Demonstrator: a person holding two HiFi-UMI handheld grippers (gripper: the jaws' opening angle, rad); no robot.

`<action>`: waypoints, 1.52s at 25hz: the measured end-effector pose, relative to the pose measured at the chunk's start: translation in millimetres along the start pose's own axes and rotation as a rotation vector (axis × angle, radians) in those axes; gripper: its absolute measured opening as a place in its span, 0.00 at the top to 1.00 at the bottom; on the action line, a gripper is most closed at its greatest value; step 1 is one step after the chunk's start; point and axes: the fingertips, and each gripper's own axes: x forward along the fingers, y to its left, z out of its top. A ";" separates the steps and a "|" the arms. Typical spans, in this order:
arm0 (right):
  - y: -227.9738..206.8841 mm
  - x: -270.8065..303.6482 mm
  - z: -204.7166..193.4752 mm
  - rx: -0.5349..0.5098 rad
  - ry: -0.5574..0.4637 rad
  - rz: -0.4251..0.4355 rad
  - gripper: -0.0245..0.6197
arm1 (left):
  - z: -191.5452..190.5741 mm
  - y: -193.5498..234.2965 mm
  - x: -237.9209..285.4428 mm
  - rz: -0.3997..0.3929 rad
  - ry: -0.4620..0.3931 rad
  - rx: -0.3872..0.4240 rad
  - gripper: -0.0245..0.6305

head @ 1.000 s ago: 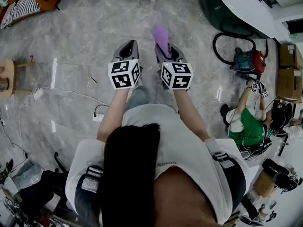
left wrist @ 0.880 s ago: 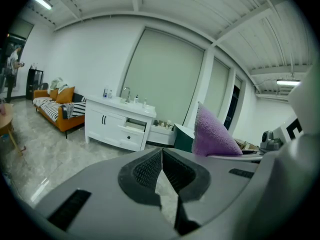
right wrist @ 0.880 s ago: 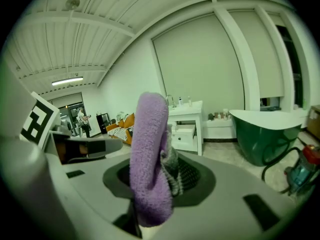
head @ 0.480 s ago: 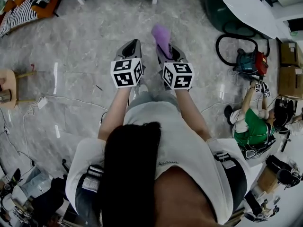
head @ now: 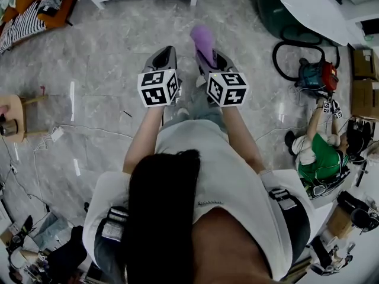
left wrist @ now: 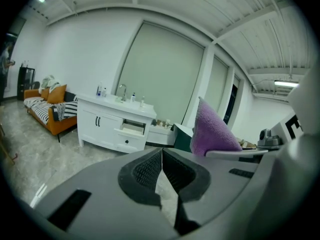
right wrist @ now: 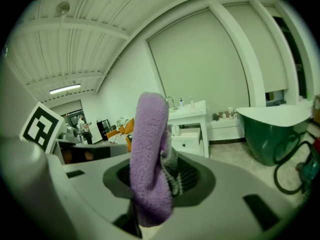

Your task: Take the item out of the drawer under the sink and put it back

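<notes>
Your right gripper [head: 208, 64] is clamped on the purple cloth [right wrist: 150, 149], its jaws partway closed against the folded bulk. The cloth stands up out of the pads and juts toward 12 o'clock in the head view. Your left gripper [left wrist: 161, 166], just at 9 o'clock of the right one, has its jaws brought together at the tips with nothing between them. Both are held in the air above the marble floor [head: 100, 70]. The white sink cabinet [left wrist: 105, 121] lies ahead at about 11 o'clock, well apart from the cloth, with its drawer [left wrist: 133, 129] pulled open.
</notes>
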 end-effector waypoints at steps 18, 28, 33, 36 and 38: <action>-80.9 116.7 53.7 -0.003 0.046 0.052 0.72 | 39.9 38.4 120.3 0.099 0.023 -0.036 0.95; -151.6 196.6 110.7 -0.012 0.089 0.092 0.72 | 97.0 39.5 228.9 0.134 0.018 -0.037 0.95; -178.0 235.2 132.6 -0.019 0.114 0.134 0.72 | 115.7 40.6 274.1 0.156 0.032 -0.045 0.95; -189.1 252.6 144.2 -0.031 0.125 0.159 0.72 | 126.2 40.1 295.9 0.169 0.032 -0.048 0.95; -194.2 263.5 149.0 -0.037 0.134 0.175 0.72 | 132.0 42.7 307.0 0.183 0.030 -0.054 0.95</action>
